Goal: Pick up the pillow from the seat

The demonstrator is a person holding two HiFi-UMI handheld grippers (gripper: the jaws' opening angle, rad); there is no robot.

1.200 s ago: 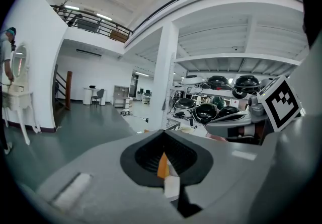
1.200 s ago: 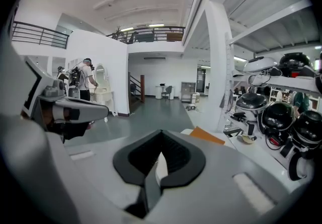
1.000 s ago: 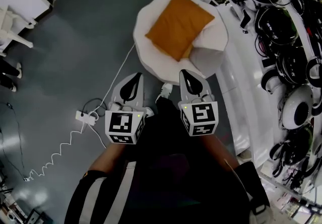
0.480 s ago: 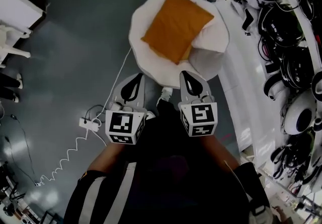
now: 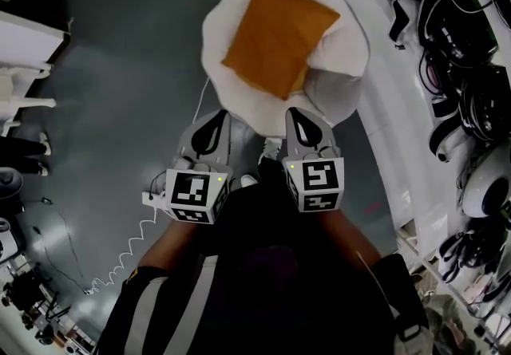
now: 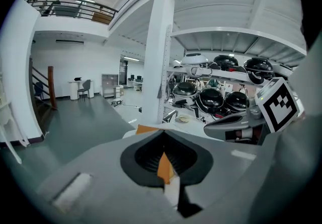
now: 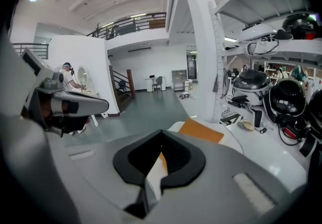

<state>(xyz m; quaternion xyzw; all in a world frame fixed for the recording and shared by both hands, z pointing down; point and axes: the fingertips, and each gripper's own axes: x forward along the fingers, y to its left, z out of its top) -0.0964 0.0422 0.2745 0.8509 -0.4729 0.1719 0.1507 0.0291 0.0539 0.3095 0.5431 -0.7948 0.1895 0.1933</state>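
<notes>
The head view looks steeply down over the left claw (image 5: pixel 218 116) and right claw (image 5: pixel 295 113) to the orange pillow (image 5: pixel 278 26) on the white seat (image 5: pixel 215 26) close ahead. Each claw view looks forward along its own jaws; both share pillow, seat and helmet shelves (image 6: pixel 229 73).

Left gripper (image 5: pixel 217 120), right gripper (image 5: pixel 295 116): pale grey shells, black teardrop-shaped pads. Each carries a white cube (image 5: pixel 194 195) with black square markers and a small green light (image 5: pixel 292 167). Black top (image 5: pixel 279 282); dark sleeve (image 5: pixel 172 305), white stripes.
</notes>
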